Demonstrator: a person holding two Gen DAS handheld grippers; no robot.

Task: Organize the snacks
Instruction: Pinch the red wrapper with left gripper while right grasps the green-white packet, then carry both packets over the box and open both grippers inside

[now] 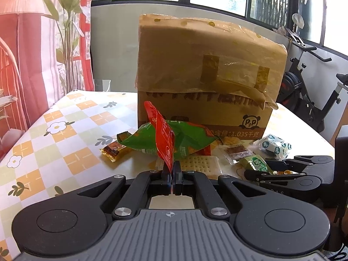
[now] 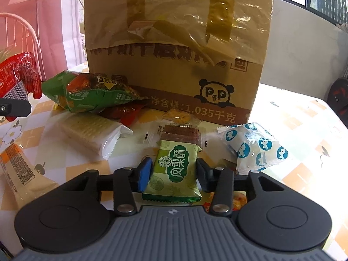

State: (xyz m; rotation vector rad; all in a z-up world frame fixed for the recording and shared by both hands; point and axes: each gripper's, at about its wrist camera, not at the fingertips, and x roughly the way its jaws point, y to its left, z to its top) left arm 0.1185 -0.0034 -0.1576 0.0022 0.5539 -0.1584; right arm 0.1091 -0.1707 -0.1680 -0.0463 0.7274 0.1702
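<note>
The left gripper [image 1: 171, 169] is clamped on a thin red foil snack packet [image 1: 163, 134] that stands upright at twelve o'clock. The right gripper [image 2: 173, 173], jaws spread, straddles a small green pastry packet [image 2: 174, 171] lying on the checkered floral tablecloth [image 1: 65, 130]. The taped brown cardboard box [image 2: 174, 43] stands beyond at twelve o'clock.

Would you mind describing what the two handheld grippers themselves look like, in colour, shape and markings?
Both match: a ribbed grey body with a small crosshair mark, two round black lobes, and black linkage arms with silver pivots. The left gripper has black fingers; the right gripper shows a blue pad. No cables or sleeves are visible.
</note>
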